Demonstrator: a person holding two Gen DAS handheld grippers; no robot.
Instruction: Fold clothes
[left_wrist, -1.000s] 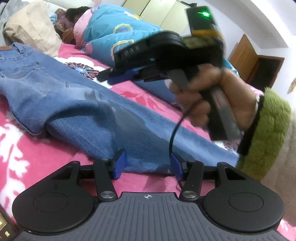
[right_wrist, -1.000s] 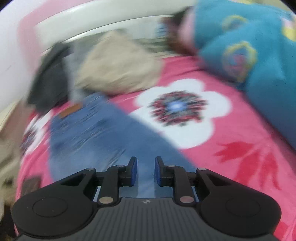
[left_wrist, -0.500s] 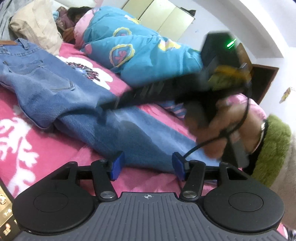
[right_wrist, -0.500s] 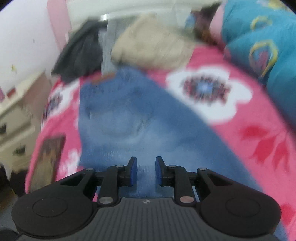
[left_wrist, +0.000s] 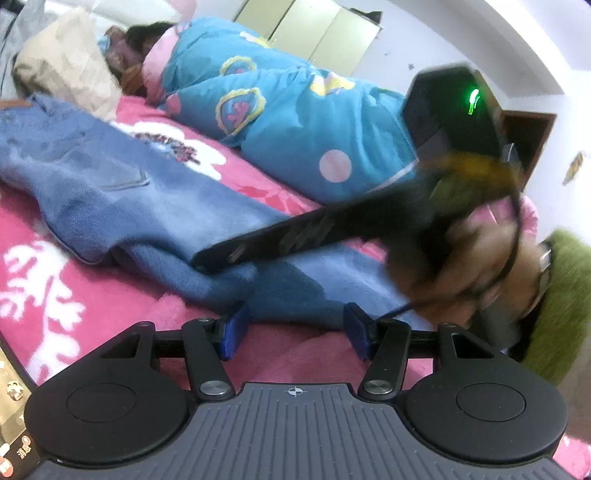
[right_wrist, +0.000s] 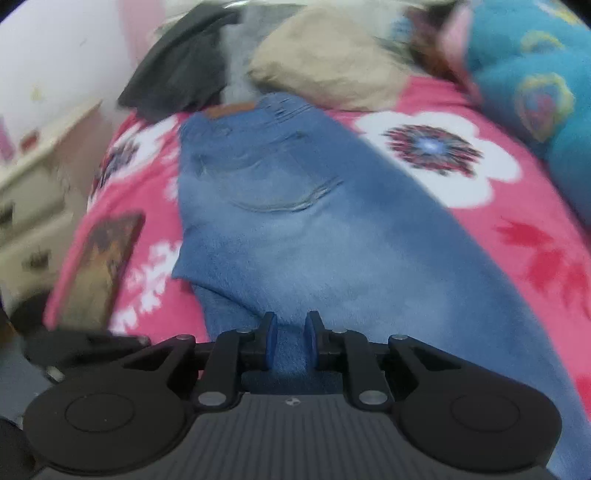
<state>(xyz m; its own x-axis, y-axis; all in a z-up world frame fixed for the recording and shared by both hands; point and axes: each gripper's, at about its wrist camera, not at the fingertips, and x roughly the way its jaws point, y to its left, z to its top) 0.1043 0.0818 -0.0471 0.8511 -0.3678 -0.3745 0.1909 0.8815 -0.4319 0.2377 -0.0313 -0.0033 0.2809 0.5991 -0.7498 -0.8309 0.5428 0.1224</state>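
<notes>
Compared with half a second ago: lower over the jeans (right_wrist: 295, 221) in the right view, waistband now near top centre instead of higher left. In the left view, tipped further down and blurred across the right half, nose now touching the denim at frame centre.

Spread over the pink floral blanket (left_wrist: 55, 295), from upper left to lower right in the left view. Filling the middle of the right view, brown waist patch at top centre, legs running down to the bottom edge. Beige pillow (right_wrist: 325, 62) just above the waistband. Blue quilt (left_wrist: 295, 122) along the upper middle of the left view, beside the denim. Phone (right_wrist: 96, 266) at mid left of the right view, flat on the blanket, apart from the denim.

Right gripper (right_wrist: 288, 339): blue pads nearly together, a narrow slot between, denim showing in the slot; whether pinched or merely behind, cannot tell. Held by a hand (left_wrist: 461, 266) with a green fuzzy cuff (left_wrist: 561, 295) at right of the left view.

Left gripper (left_wrist: 293, 332): spread wide, pads flanking the leg's near edge at bottom centre, holding nothing.
</notes>
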